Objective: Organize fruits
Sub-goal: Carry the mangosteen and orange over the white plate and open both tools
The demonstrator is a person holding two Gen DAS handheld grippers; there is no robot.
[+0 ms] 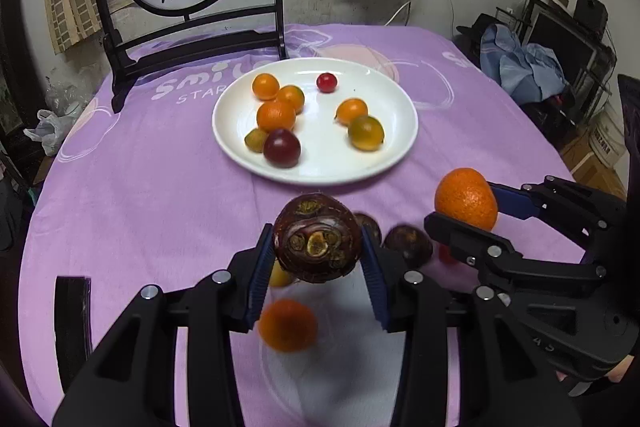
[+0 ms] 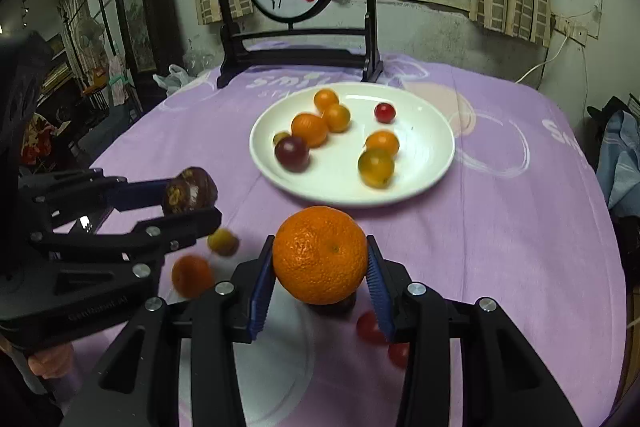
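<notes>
Purple tablecloth [image 1: 140,187]; left gripper [image 1: 318,247] clamps mangosteen [image 1: 318,241], calyx camera-facing.

Black hand-held gripper [image 1: 318,259], blue ribbed pads [image 1: 260,281], silver screws [image 1: 150,291].

Both wrist views look down, sharing the white plate [image 1: 224,123].

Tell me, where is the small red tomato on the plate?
The small red tomato lies alone at the white plate's far side, right of the orange fruits.
</notes>
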